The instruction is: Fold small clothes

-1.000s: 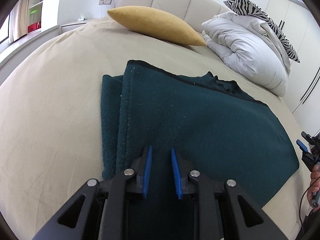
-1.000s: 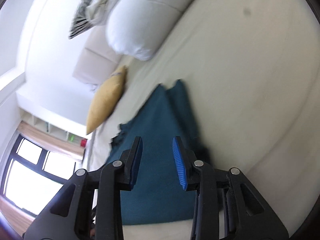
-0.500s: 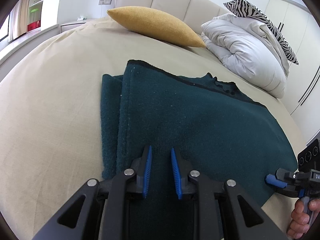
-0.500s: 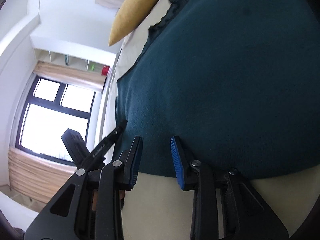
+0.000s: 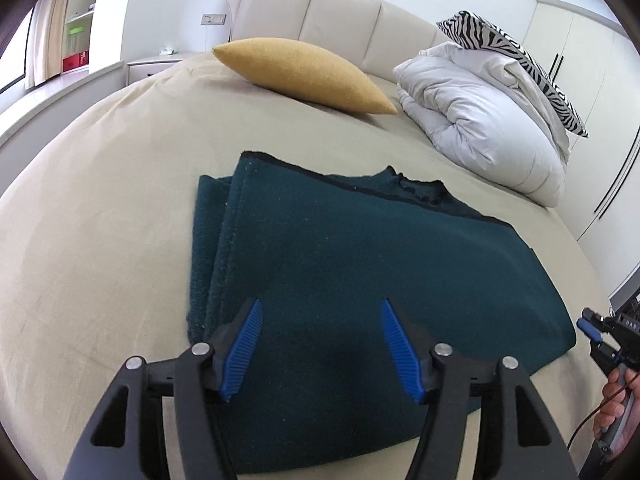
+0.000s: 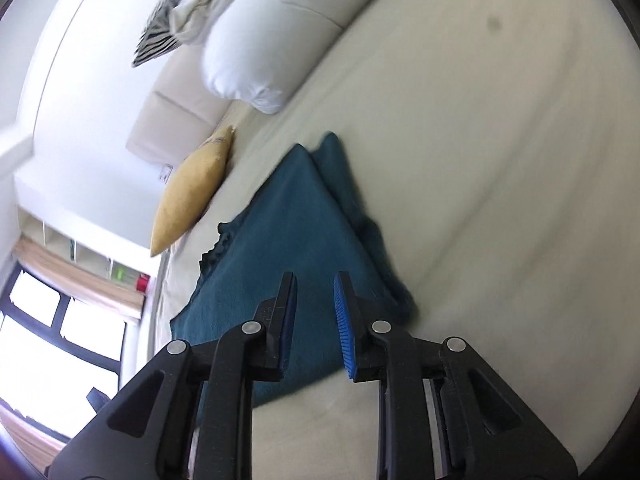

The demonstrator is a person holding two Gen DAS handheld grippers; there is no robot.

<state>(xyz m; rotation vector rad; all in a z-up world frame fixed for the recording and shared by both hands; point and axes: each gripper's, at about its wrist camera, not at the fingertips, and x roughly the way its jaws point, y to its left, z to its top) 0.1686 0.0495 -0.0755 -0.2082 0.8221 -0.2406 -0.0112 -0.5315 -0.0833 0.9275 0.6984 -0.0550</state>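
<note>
In the left wrist view, the left tongs [image 5: 320, 344] now stand wide open over the near part of the dark teal knit garment [image 5: 360, 264]; a moment ago their blue ribbed pads [image 5: 244, 344] were nearly together, so they have let go or are readying a fresh bite, and nothing lies between them. The garment rests straight ahead of these tongs on the bed [image 5: 100, 200], already folded at least once: doubled layers show along its left edge, and a ruffled neckline sits at the far side. Its fabric looks thick and fuzzy, likely to hold a crease softly. Beyond it lie a mustard cushion [image 5: 304, 76], a puffy white duvet [image 5: 480, 128] and a zebra-print pillow [image 5: 516, 64]. To the right of these tongs, the right tongs [image 5: 592, 332] hover just off the garment's near right corner, held in a hand [image 5: 616, 412]. In the right wrist view, blurred by motion, the right tongs [image 6: 316, 316] are partly open and empty, having swung away from the close look at the cloth seen half a second ago. The garment [image 6: 280, 248] stretches ahead and below them as a tapering slab on the smooth beige sheet. With both tools free, a fold seems just finished and the next is not yet begun.
</note>
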